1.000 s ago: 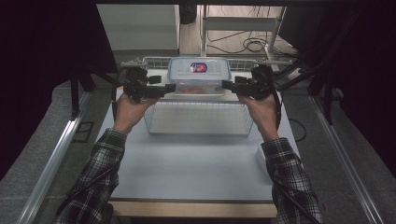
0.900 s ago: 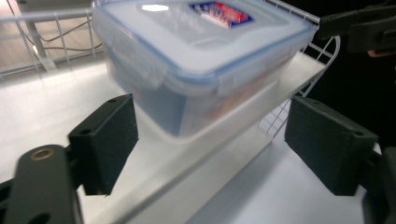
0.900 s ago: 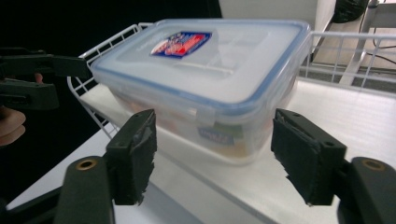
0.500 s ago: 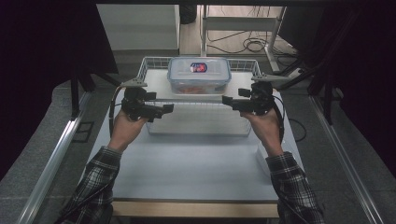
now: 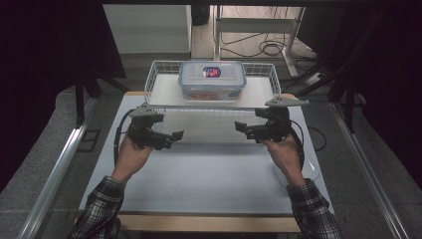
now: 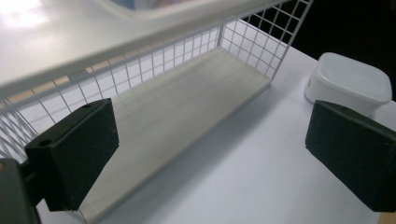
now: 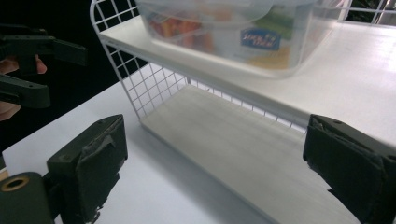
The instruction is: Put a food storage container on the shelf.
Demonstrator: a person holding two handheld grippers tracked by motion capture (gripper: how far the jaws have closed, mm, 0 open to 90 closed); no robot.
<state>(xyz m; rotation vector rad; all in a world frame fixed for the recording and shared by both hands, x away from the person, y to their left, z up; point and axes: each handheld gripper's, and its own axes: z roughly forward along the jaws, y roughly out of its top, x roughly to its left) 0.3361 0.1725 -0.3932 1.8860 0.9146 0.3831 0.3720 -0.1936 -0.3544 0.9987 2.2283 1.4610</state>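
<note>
The clear container (image 5: 212,79) stands on the upper shelf of the wire rack (image 5: 154,82), in the middle, with its lid on and coloured contents inside. Both grippers are in front of the rack and apart from it: the left gripper (image 5: 171,137) and the right gripper (image 5: 242,128) point toward each other above the white surface (image 5: 209,179). Their fingers have just been opening and now stand spread wide, with nothing between them. The step in hand seems to be the retreat after placing the container — so I think it is best to draw both hands straight back, low and level, without touching the rack's front wire or the small white box (image 6: 349,82) at the right.
</note>
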